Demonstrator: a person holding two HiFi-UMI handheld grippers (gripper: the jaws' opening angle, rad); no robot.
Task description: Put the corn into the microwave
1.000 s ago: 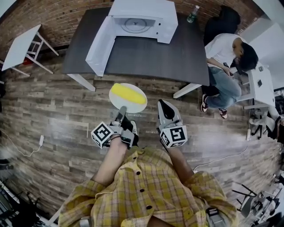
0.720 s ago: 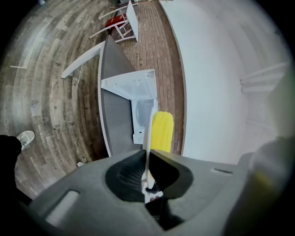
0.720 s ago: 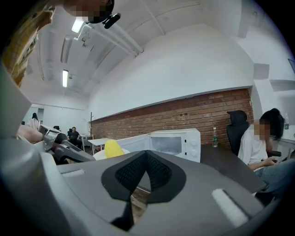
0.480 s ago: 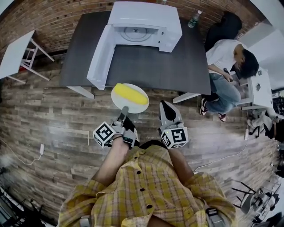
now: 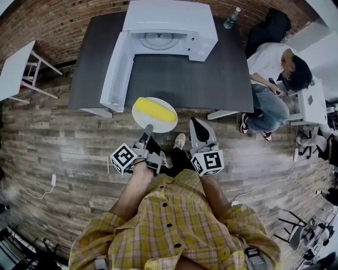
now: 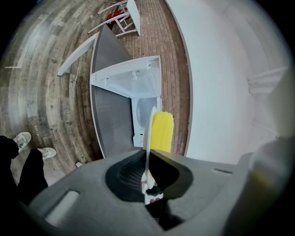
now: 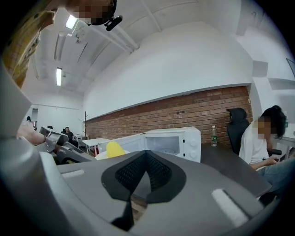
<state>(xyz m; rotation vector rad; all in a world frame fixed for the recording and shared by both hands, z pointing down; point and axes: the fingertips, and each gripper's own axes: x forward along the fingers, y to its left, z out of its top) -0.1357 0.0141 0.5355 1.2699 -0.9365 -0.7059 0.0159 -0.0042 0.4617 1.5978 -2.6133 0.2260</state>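
Head view: my left claw (image 5: 147, 128) is clamped on the rim of a white plate (image 5: 168, 125) carrying the yellow corn (image 5: 154, 109), held above the plank floor (image 5: 58, 142) at the dark worktop's (image 5: 211, 79) near edge. On the worktop stands a white microwave (image 5: 174, 16), its door (image 5: 117, 71) swung open, with a brick wall (image 5: 68, 21) behind. My right claw (image 5: 196, 123) is closed and empty.

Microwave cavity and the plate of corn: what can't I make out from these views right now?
- Microwave cavity, head view: its own top hides all beyond the turntable.
- Plate, left gripper view: edge-on in the left claw, so its face is unseen, and it covers part of the corn.
- Corn, right gripper view: the right claw's body hides all but its tip.
- Bottle label, head view: too small.
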